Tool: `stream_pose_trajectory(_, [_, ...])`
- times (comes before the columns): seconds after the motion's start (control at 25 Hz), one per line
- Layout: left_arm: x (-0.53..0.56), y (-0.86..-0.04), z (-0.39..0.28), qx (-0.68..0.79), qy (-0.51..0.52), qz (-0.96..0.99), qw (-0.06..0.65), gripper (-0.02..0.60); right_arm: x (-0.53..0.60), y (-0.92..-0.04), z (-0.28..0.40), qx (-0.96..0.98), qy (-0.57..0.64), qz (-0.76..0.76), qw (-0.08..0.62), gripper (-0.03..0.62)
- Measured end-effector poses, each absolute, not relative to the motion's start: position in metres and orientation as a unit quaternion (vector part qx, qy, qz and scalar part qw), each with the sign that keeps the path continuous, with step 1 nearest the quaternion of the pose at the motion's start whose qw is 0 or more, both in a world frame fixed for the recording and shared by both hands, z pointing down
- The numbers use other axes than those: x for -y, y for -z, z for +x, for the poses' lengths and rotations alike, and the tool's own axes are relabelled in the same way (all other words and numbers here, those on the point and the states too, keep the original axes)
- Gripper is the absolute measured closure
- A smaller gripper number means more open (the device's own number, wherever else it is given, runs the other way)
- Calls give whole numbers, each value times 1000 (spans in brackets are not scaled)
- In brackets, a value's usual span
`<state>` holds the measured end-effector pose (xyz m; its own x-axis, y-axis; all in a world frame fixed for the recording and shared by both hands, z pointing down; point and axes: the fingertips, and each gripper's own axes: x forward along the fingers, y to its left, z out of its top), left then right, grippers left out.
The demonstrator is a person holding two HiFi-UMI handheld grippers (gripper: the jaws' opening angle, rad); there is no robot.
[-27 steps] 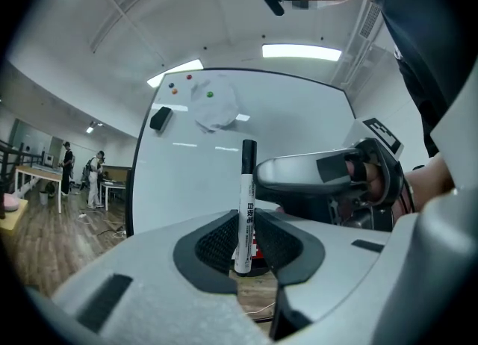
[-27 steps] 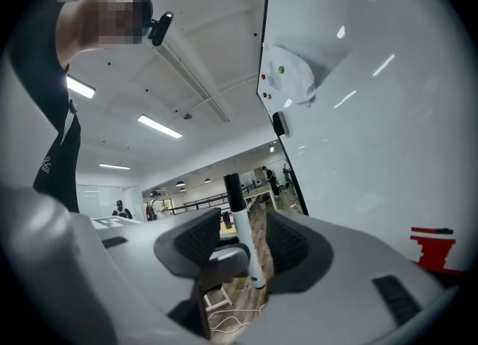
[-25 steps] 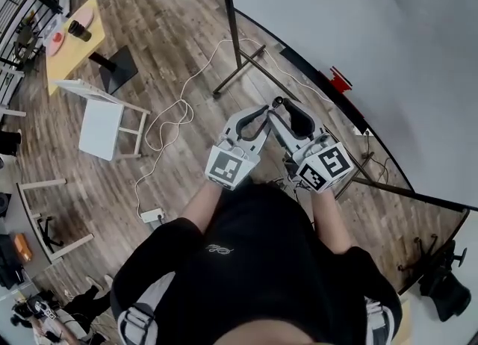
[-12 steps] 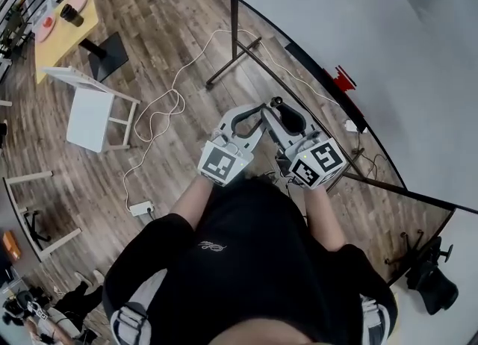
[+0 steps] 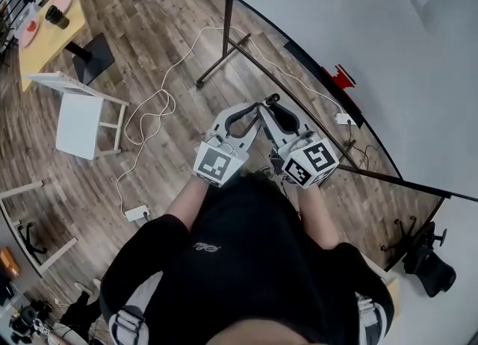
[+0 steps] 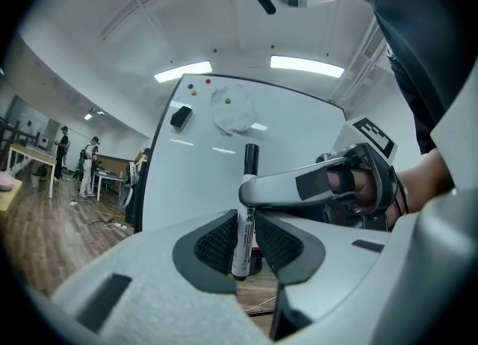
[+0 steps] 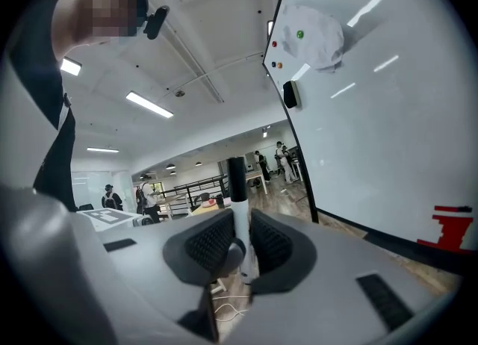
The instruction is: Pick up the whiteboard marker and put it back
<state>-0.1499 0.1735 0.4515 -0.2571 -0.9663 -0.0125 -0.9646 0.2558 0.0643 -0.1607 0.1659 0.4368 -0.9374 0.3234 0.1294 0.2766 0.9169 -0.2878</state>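
Left tongs (image 6: 243, 243) clenched the white, black-capped whiteboard marker (image 6: 246, 200); right tongs (image 7: 240, 240) were closing around it (pads not yet pressing). An off-centre pinch might twist it loose.

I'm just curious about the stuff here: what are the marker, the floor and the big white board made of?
The marker looks like smooth white plastic, with a black cap and printed text. The floor shows plank seams and grain: wood or wood-look laminate. The whiteboard is glossy, showing streaks of reflected light; what lies under that coating is unclear.
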Motion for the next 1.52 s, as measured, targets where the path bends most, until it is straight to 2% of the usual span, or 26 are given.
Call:
stream_pose_trajectory(0.28, [-200,-459,-177,800,42,597,35,515,-149,-425,-175,989,-80,-99,75,538])
stream_pose_trajectory(0.52, [-209,-488,-207,825,21,558,82,528,-95,-446,-176,973,149,9,178,539])
stream_pose_trajectory(0.64, [-203,-499,-222,834,0,543,99,566,-75,-465,-182,959,179,29,218,539])
stream_pose_trajectory(0.84, [-184,-509,-245,832,-22,541,120,574,-45,-481,-205,934,240,38,262,539])
stream_pose_trajectory(1.2, [-109,-516,-292,824,-31,548,138,575,30,-503,-242,904,284,42,317,539])
stream_pose_trajectory(1.52, [-48,-542,-324,818,-46,548,169,575,70,-550,-268,892,262,1,368,539])
